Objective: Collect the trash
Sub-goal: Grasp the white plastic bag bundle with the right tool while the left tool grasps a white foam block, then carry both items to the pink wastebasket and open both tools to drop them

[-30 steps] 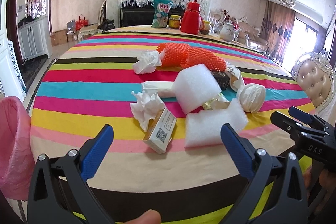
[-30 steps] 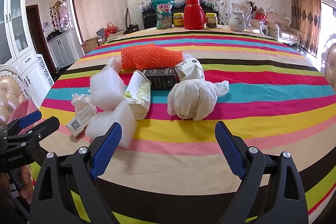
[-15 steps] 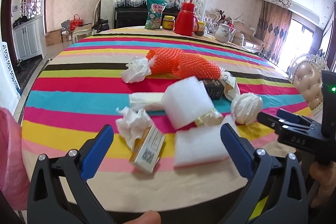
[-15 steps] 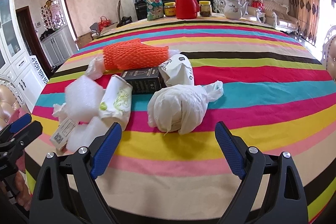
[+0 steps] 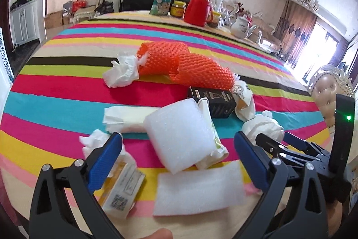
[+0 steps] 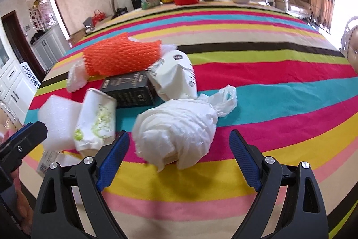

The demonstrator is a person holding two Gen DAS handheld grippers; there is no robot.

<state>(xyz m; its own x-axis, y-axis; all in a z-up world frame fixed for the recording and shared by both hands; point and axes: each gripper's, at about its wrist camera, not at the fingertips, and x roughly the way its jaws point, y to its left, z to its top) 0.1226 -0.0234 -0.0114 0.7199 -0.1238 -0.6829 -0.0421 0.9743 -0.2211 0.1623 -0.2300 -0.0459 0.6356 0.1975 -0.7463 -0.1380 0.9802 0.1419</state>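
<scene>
Trash pile sits mid-surface, and the knotted white plastic bag (image 6: 179, 131) is front and centre for the right gripper (image 6: 179, 158), lying just ahead of its wide-spread jaws, nothing held. On the other side the left gripper (image 5: 177, 160) is just as wide open and empty, with the curled white foam roll (image 5: 181, 133) and the flat foam sheet (image 5: 199, 187) lying between its blue pads.

My read: both are lining up a first pick. To do it well, the right one should come down over the fat belly of the bag, not the loose tail at 2 o'clock, and close slowly, since thin plastic slips and squashes. The left should settle on one piece only; the roll leans on the paper cup (image 6: 96, 120), so a careless pinch would drag the cup along.

Outward now: black carton (image 6: 129, 89) at 11 o'clock of the bag, orange foam net (image 6: 120, 55) beyond it, all on the striped surface (image 6: 279, 104).

The left view alone shows the small QR-code box (image 5: 120, 189) and crumpled tissue (image 5: 94, 140) by its left finger, plus the folded white packet (image 5: 125, 115). The right view alone shows the cup's green print and the bag's full shape.
</scene>
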